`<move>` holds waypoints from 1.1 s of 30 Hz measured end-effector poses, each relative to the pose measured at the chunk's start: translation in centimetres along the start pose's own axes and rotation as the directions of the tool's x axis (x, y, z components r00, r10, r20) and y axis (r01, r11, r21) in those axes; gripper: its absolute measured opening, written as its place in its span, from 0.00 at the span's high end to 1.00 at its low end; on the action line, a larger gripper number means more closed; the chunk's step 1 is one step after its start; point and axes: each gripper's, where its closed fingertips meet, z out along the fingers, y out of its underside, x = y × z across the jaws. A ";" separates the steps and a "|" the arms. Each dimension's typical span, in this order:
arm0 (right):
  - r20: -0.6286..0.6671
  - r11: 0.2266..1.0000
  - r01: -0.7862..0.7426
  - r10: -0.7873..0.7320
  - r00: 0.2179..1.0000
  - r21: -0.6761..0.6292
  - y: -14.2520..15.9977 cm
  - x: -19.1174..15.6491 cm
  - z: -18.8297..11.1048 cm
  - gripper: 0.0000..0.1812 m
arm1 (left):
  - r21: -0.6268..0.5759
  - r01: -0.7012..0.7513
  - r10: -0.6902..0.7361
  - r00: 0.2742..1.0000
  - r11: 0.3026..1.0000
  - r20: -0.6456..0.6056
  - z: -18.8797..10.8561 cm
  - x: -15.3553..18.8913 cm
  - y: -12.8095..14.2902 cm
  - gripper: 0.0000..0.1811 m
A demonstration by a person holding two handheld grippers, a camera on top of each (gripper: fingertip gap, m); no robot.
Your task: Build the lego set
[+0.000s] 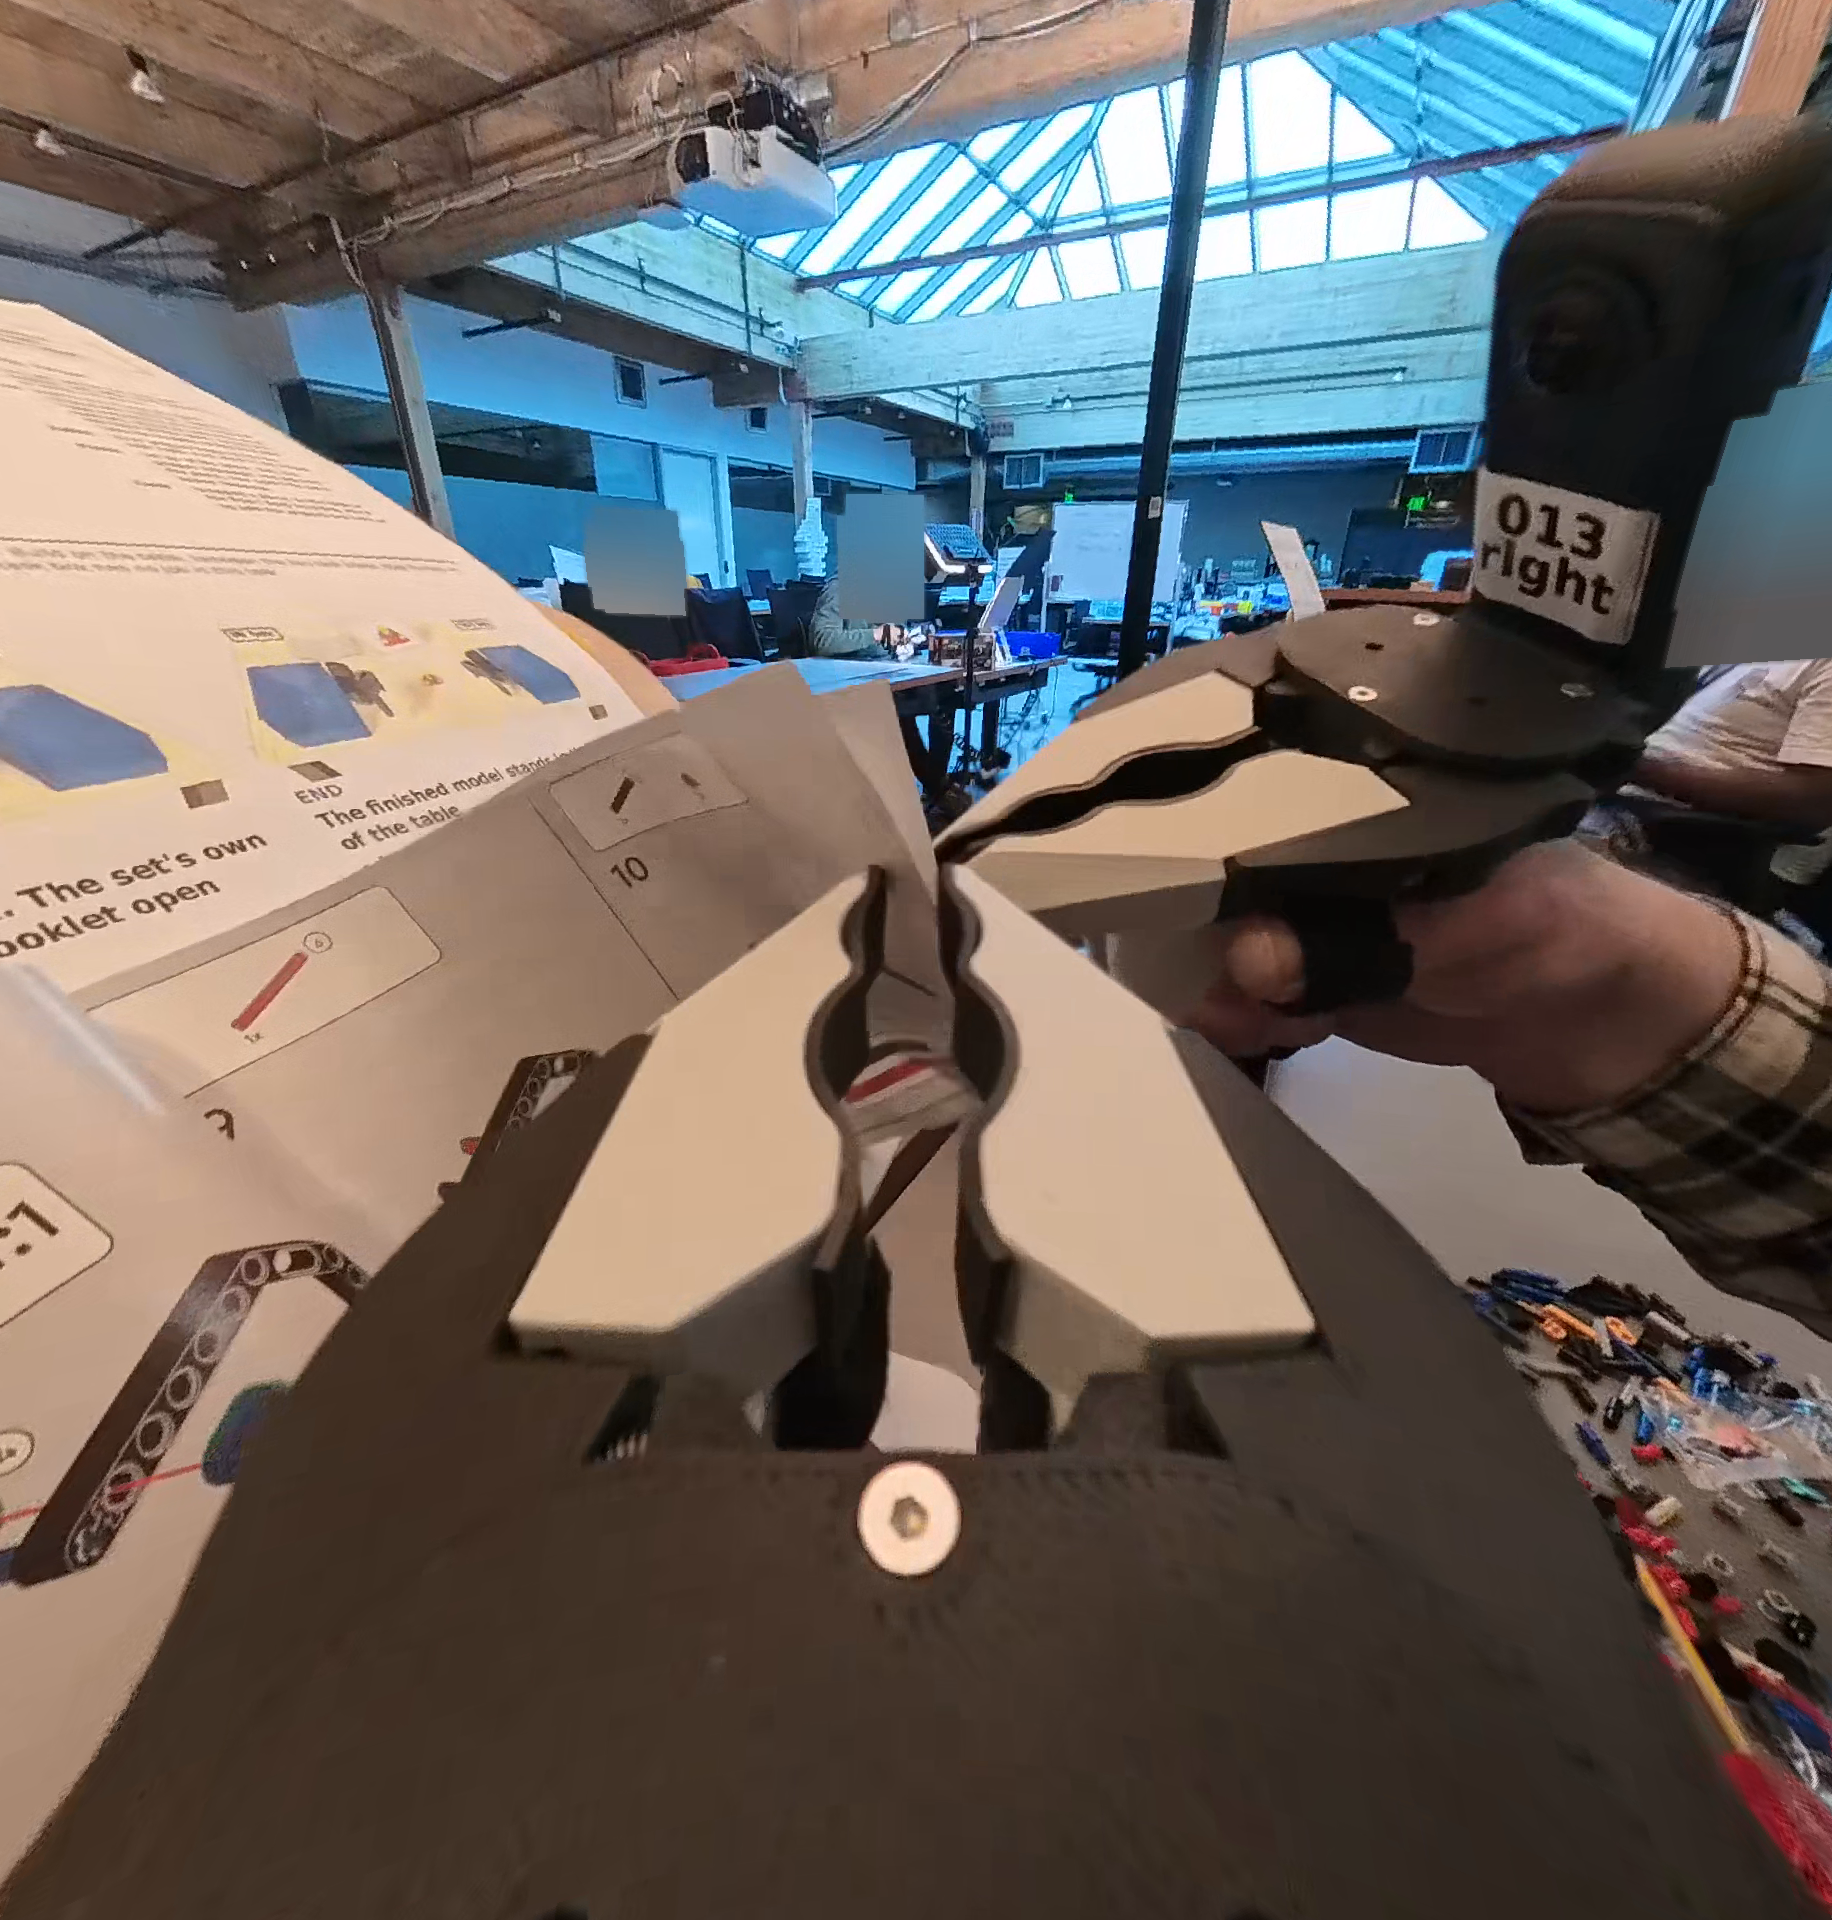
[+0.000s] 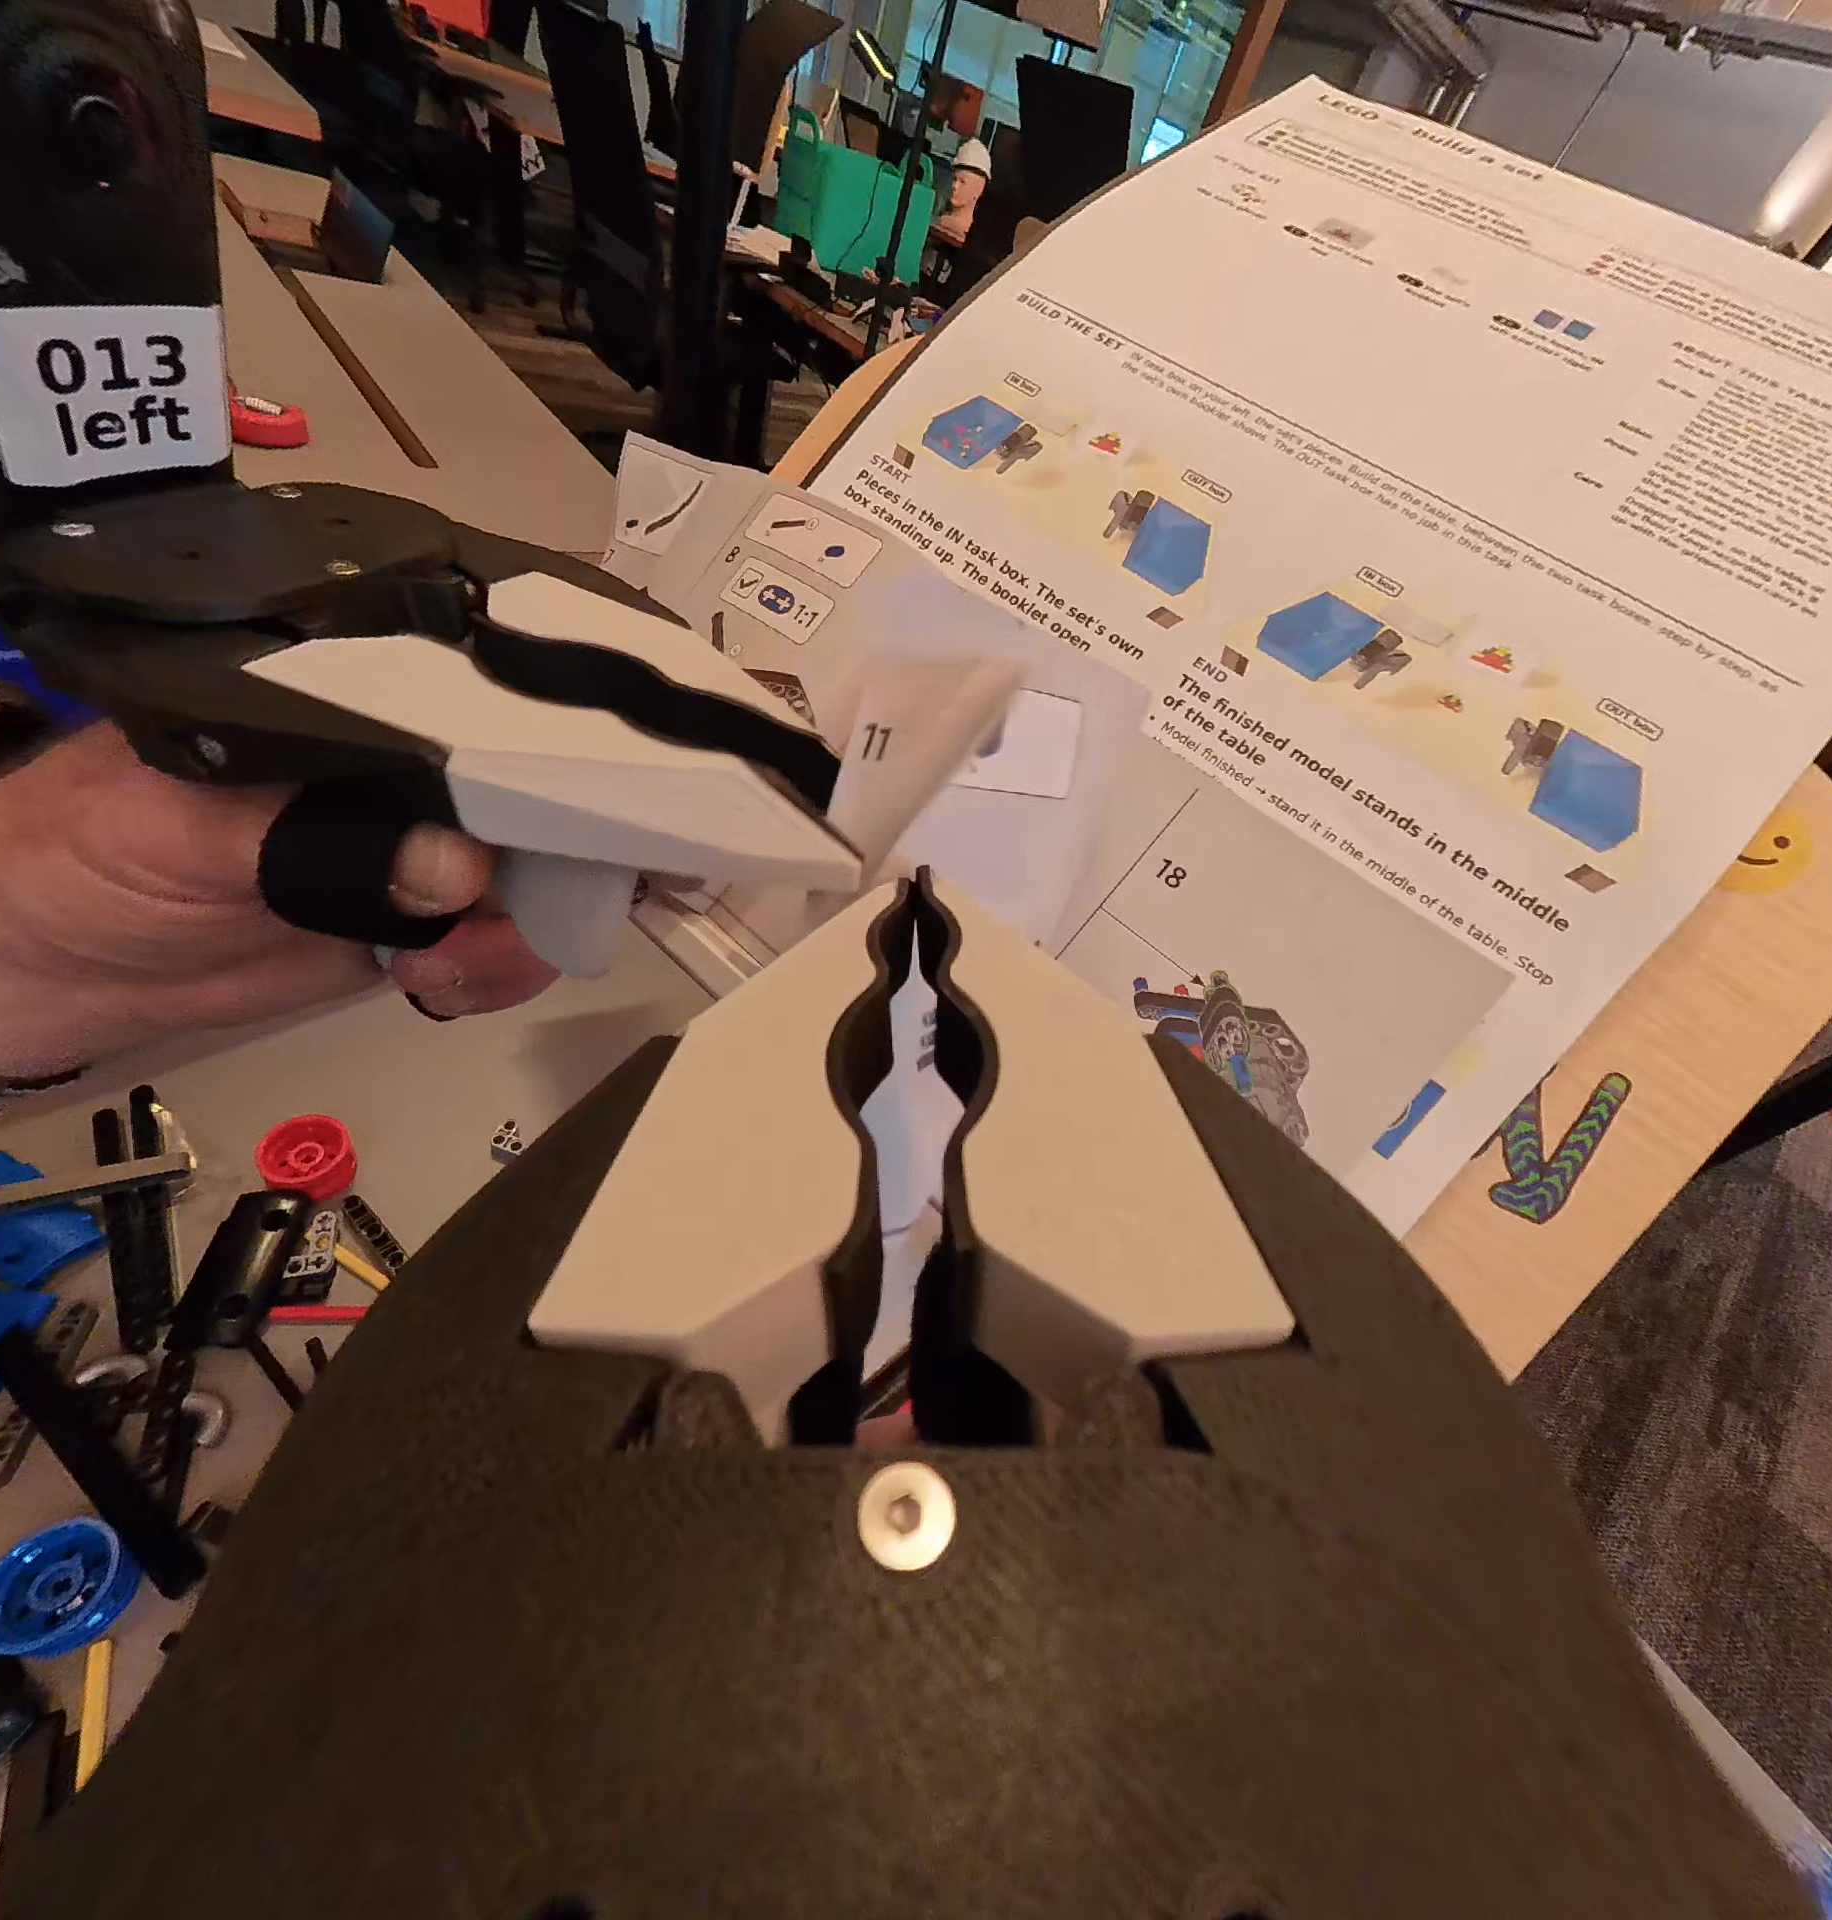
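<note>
Both my tools pinch booklet pages: left tool at twelve o'clock, right tool closing from two o'clock.

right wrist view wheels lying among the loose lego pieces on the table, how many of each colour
red wheel: 1
blue wheel: 1
total: 2
</note>
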 end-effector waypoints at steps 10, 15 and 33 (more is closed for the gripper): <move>-0.076 1.000 -0.014 0.014 0.997 -0.001 0.1 1.5 -0.8 0.97 | -0.007 0.054 -0.054 0.998 0.998 -0.017 -0.9 -0.8 0.0 1.00; -0.235 0.994 0.104 -0.109 0.966 -0.034 -0.7 3.2 -2.7 0.87 | -0.060 -0.004 0.008 0.998 0.998 0.066 -3.7 -2.6 -0.4 1.00; -0.193 0.958 0.257 -0.279 0.941 -0.128 -0.6 -0.8 -3.8 0.86 | -0.150 0.090 -0.027 0.924 0.984 0.381 -18.5 -12.9 1.0 1.00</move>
